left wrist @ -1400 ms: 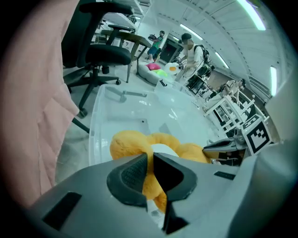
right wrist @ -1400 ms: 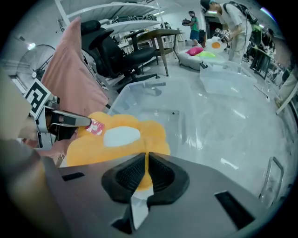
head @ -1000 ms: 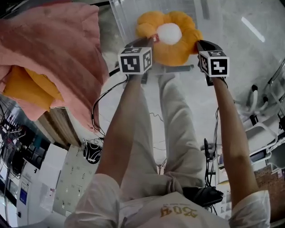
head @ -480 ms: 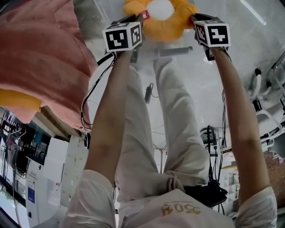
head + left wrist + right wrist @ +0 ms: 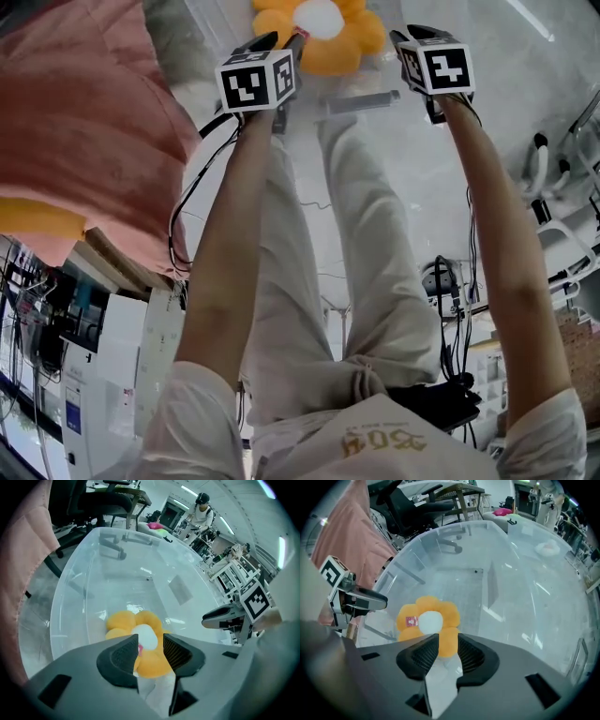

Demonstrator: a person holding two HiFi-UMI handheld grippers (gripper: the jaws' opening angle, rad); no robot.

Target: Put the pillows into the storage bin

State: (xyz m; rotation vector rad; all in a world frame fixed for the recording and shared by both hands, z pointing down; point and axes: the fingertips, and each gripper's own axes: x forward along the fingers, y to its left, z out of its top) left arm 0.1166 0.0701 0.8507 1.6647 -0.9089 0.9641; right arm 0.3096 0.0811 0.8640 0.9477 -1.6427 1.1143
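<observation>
Item: orange flower pillow [image 5: 427, 623], lying on the floor of the clear storage bin [image 5: 525, 588], loose below your two grippers. Your left gripper [image 5: 150, 645] and right gripper [image 5: 448, 645]: jaws have just been opening and stand parted, nothing pinched between either pair.

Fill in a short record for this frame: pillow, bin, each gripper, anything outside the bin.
Pillow: orange flower pillow, lying on the bin floor
Bin: clear storage bin
Left gripper: jaws have just been opening; apart, nothing gripped, above the pillow
Right gripper: jaws have just been opening; apart, nothing gripped, above the pillow
Outside bin: pink fabric bundle, left of the arms
</observation>
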